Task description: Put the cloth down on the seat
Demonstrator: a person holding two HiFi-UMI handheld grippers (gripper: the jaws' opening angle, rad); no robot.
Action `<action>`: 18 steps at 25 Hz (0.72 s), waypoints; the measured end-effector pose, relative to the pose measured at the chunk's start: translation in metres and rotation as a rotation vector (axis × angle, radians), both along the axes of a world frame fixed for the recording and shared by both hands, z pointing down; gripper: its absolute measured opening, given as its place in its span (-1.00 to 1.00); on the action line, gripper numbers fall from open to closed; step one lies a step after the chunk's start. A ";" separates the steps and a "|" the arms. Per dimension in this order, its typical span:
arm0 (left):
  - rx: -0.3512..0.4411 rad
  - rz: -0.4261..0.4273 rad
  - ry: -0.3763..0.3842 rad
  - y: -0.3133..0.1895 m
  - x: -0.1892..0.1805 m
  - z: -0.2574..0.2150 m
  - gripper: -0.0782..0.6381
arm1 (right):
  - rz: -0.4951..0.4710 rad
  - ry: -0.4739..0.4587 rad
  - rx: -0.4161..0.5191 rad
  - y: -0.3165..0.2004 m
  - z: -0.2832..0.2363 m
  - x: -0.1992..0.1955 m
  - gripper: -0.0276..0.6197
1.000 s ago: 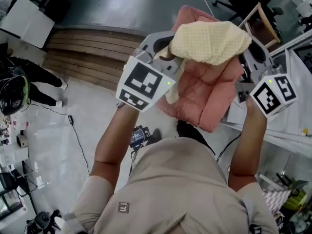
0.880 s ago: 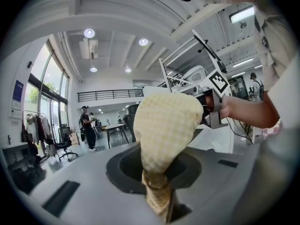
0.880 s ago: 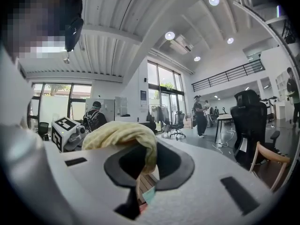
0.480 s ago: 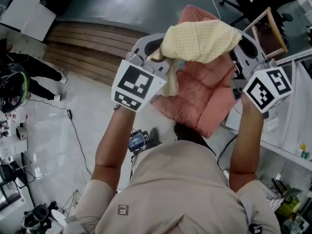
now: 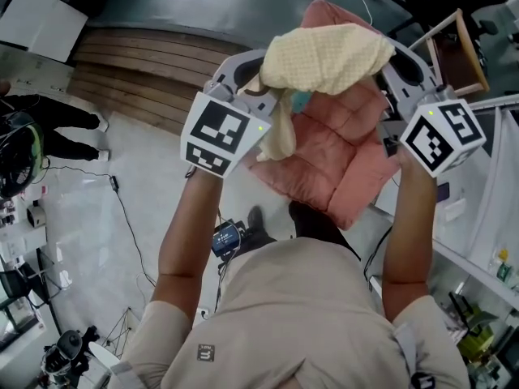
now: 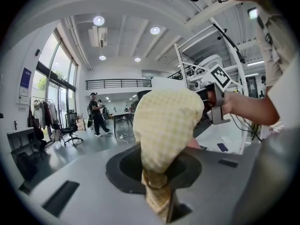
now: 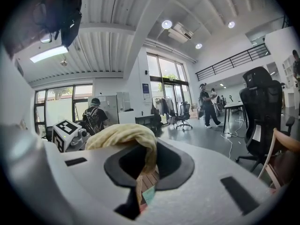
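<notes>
**Holding a yellow cloth up over the pink seat**

At the far left of the head view, half cut off by the edge: a bystander (image 5: 57, 112) in dark clothes on the pale floor, beside some wooden steps (image 5: 138, 71).

Next along, pinched in the left tool (image 6: 159, 200): a gathered fold of the cloth (image 5: 324, 55). Jaws nearly together on the fabric, with the fingertips buried in it and hard to make out.

Slung between both tools, bunched and sagging a little in the middle. Held above the seat (image 5: 332, 160), hiding the upper part of its quilted cushion. No telling from overhead how much air lies between cloth and cushion.

At the right, nipped likewise in the right tool (image 7: 139, 191): a thin edge of the same cloth. Jaws almost closed on it, with only a narrow slit left below.

Beyond that tool, a wooden frame (image 5: 458, 51), partly out of shot.
</notes>
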State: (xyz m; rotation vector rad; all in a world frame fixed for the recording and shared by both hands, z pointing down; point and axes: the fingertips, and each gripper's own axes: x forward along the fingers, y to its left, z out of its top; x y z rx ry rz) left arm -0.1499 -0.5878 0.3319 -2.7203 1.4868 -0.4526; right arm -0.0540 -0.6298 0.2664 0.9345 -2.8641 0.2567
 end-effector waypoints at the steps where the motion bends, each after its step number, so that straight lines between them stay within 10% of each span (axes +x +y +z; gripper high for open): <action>1: -0.007 -0.004 0.002 -0.006 -0.001 0.004 -0.60 | -0.002 0.002 -0.005 -0.006 0.004 -0.001 -0.83; 18: -0.125 -0.080 0.013 -0.088 -0.037 0.110 -0.54 | -0.029 0.028 -0.083 -0.101 0.109 -0.038 -0.83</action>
